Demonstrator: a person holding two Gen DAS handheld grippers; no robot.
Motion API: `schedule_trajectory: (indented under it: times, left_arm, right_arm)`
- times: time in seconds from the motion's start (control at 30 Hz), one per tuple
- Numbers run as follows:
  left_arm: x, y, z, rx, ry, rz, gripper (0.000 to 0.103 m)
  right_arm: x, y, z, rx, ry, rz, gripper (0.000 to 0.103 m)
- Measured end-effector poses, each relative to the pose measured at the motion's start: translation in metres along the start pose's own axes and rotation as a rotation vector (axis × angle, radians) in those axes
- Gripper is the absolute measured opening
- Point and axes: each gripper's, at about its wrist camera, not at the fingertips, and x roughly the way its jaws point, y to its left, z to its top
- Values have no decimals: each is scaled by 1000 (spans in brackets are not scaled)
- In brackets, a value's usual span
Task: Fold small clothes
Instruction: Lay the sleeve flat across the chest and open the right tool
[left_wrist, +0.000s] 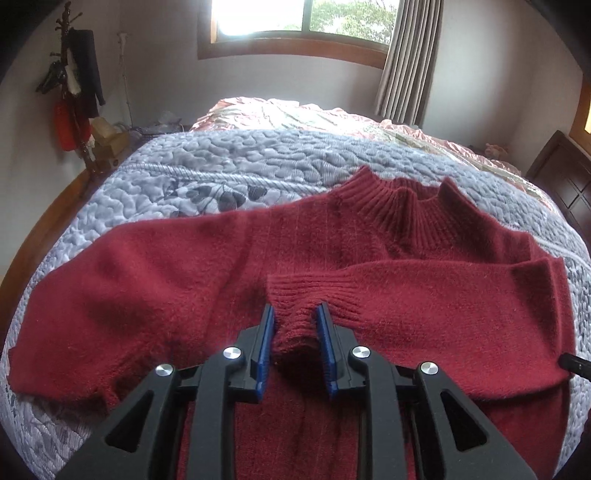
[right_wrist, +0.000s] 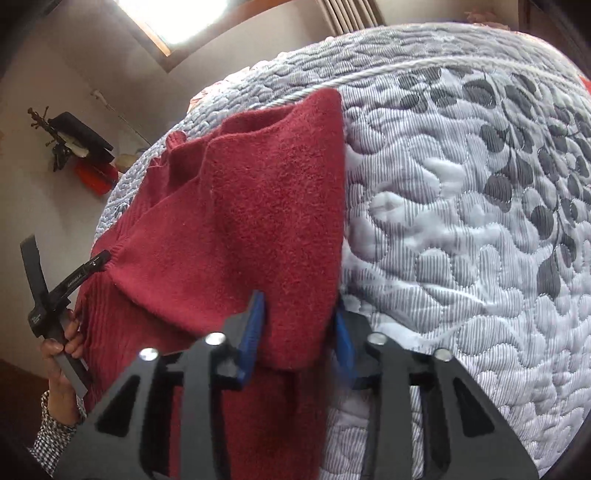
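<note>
On the bed (left_wrist: 229, 155), over a grey-white quilted cover with a leaf print, a dark red knit sweater (left_wrist: 155, 266) lies spread flat, collar (left_wrist: 402, 206) toward the far side. Left sleeve stretched out sideways. Right sleeve (left_wrist: 424, 291) folded across the chest, ribbed cuff (left_wrist: 306, 291) near the middle.

Left hand-held gripper (left_wrist: 295, 325): blue-padded fingers pinching the ribbed cuff, knit bunched between them. From the right wrist view the same tool appears at the left edge, held by a hand (right_wrist: 61, 354) in a checked sleeve.

Right hand-held gripper (right_wrist: 297, 321): fingers set either side of the folded sleeve edge at the sweater's right side; fabric fills the gap, left pad touching it, right pad blurred.

Background: window (left_wrist: 295, 22), curtain (left_wrist: 410, 55), coat rack (left_wrist: 74, 81) against the wall.
</note>
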Motion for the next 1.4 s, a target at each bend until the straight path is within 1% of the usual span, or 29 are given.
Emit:
schedule_trajectory:
  times: [0.03, 0.07, 0.1, 0.13, 0.2, 0.27, 0.3, 0.37, 0.4, 0.5, 0.57, 0.6, 0.67, 0.73, 0.77, 0.8, 0.87, 0.93, 1.03, 1.07, 1.13, 1.17, 1.23, 1.3, 1.4]
  left_arm:
    - [5, 2, -3, 3, 17, 0, 28]
    - [11, 4, -8, 16, 36, 10, 29]
    - [13, 5, -11, 26, 44, 16, 33]
    - [13, 7, -13, 33, 43, 21, 40]
    - [6, 12, -15, 40, 28, 44, 46]
    - [-8, 19, -12, 14, 2, 67, 45]
    - [-17, 23, -8, -3, -21, 66, 45]
    - [-33, 24, 0, -17, -58, 49, 45]
    - [-37, 20, 4, -12, -63, 36, 47]
    - [-39, -1, 14, 15, -65, -5, 48]
    - [-32, -16, 17, 35, -45, -39, 48]
    - [-25, -23, 16, 43, -29, -50, 48]
    - [-8, -36, 13, 65, 20, -58, 48]
    - [11, -39, 8, 68, 61, -35, 48]
    - [21, -37, 6, 61, 81, -14, 48]
    - [29, -34, 4, 57, 94, 0, 48]
    - [36, -32, -1, 76, 83, 9, 50]
    - [35, -37, -6, 121, 59, 35, 51]
    - [31, -39, -6, 128, 50, 50, 51]
    - [27, -39, -5, 128, 49, 50, 51]
    - [14, -35, -6, 127, 44, 52, 56]
    - [7, -32, -6, 126, 36, 44, 58]
    - [-10, -19, -8, 115, 23, 32, 64]
    - [-23, -1, -12, 91, 30, 30, 67]
    - [-40, 33, -19, 48, 52, 31, 68]
  right_arm:
    - [-1, -4, -3, 5, -6, 5, 22]
    - [-1, -6, -5, 8, -8, 14, 22]
    - [-2, -8, -8, 16, -6, 14, 21]
    - [-2, -9, -10, 20, -4, 10, 21]
    - [-3, -5, -11, -4, -1, -19, 22]
    - [-9, 4, -9, -24, -4, -60, 29]
    - [-13, 10, -7, -39, -15, -87, 31]
    - [-26, 25, -2, -82, -69, -135, 31]
    - [-30, 29, 1, -93, -84, -133, 31]
    - [-30, 47, 15, -119, -112, -103, 31]
    - [-22, 57, 26, -126, -108, -84, 31]
    - [-17, 58, 30, -130, -101, -89, 30]
    - [-2, 54, 40, -107, -78, -144, 29]
    - [13, 46, 45, -74, -52, -200, 29]
    - [21, 37, 45, -58, -33, -214, 27]
    - [25, 31, 44, -41, -29, -206, 25]
    - [29, 21, 40, -9, -40, -175, 25]
    - [29, 18, 37, -7, -50, -174, 25]
    - [23, 18, 38, 21, -61, -163, 27]
    - [18, 19, 38, 34, -68, -155, 29]
    - [2, 25, 31, 45, -83, -134, 41]
    - [-4, 31, 27, 32, -90, -130, 43]
    - [-15, 45, 19, 2, -95, -135, 43]
    - [-21, 55, 9, 1, -79, -105, 43]
    - [-19, 77, -4, -25, -35, -87, 49]
